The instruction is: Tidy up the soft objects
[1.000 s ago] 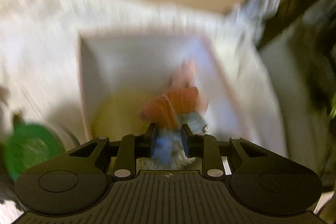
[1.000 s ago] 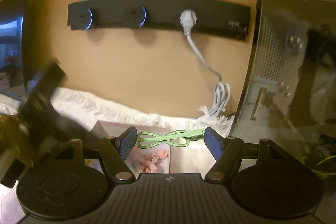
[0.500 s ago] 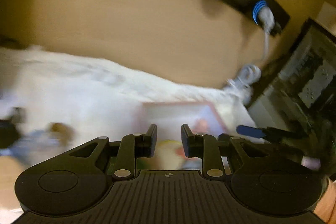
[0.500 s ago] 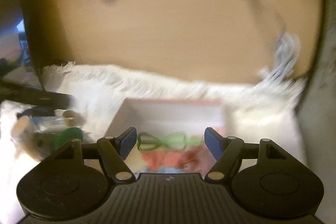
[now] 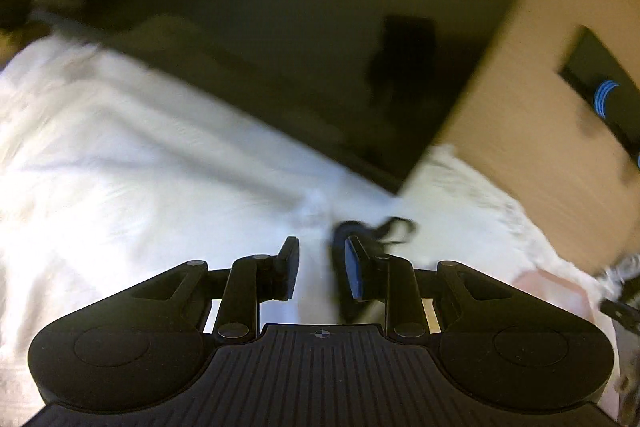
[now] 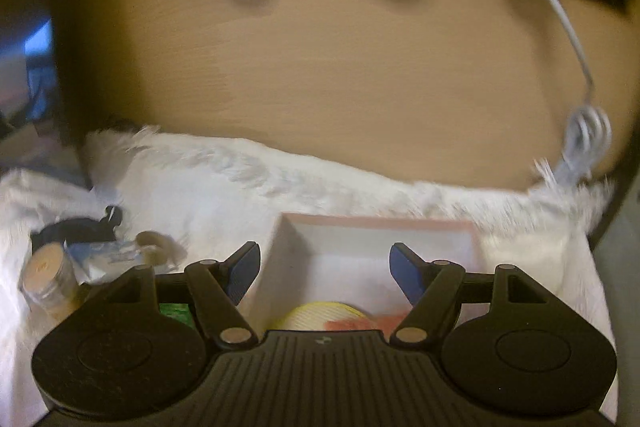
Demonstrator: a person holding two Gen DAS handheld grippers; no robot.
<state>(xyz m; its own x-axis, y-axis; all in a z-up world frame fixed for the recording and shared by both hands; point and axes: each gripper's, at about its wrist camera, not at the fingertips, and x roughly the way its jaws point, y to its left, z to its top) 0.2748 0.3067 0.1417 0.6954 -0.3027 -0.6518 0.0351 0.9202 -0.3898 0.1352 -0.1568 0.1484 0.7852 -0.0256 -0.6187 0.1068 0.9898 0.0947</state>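
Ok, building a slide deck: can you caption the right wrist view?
Open right gripper hovers above a pink-rimmed box holding soft items, on a white furry cloth.

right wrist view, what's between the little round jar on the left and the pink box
In the right wrist view, a crumpled pale blue and white packet lies on the white fur between the jar and the pink box, with a beige blurred item just behind it.

Lay on shaggy white fur cloth under both sets of fingers. Showed matt, smooth card walls on the box between the right fingers. Stood as smooth, pale wood-grain board beyond them. Gleamed as a glossy black panel ahead of the left fingers.
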